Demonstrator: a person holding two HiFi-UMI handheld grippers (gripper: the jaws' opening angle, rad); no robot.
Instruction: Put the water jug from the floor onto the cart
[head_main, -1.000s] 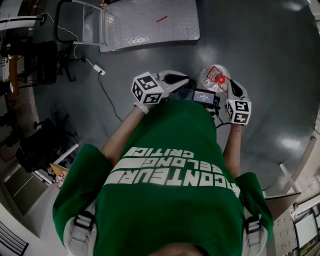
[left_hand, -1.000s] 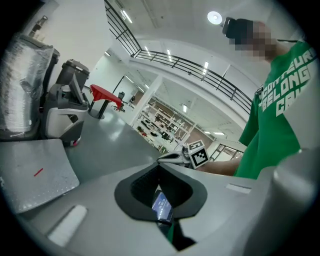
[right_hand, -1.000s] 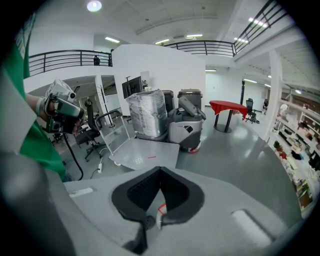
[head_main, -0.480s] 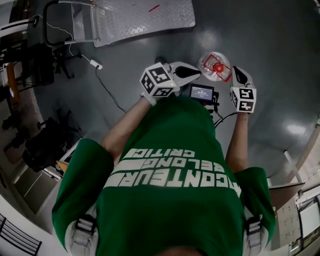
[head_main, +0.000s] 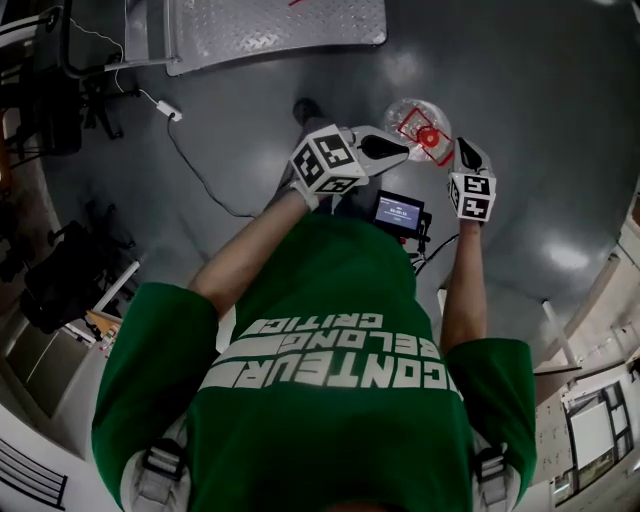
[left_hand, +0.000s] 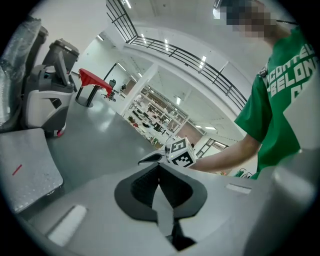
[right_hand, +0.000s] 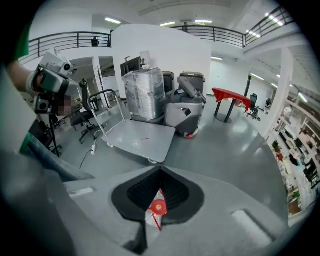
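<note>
The water jug (head_main: 418, 128), clear with a red cap (right_hand: 158, 206), stands on the grey floor in front of the person. My left gripper (head_main: 400, 150) is just left of the jug, jaws shut and holding nothing (left_hand: 159, 166). My right gripper (head_main: 461, 148) is at the jug's right side, also shut and holding nothing (right_hand: 160, 171). In the right gripper view the jug's cap shows through the slot under the jaws. The cart (head_main: 270, 25), a flat metal platform with a handle, lies at the top of the head view and beyond the jug (right_hand: 140, 137).
A power strip with its cable (head_main: 165, 108) lies on the floor left of the cart. Office chairs (head_main: 60, 110) crowd the left. A wrapped pallet (right_hand: 145, 95), a grey machine (right_hand: 187, 102) and a red table (right_hand: 230, 97) stand behind the cart.
Both grippers have sunk and moved forward, closing in on the jug from either side. The person has leaned further over it. The jaws have stayed shut.
</note>
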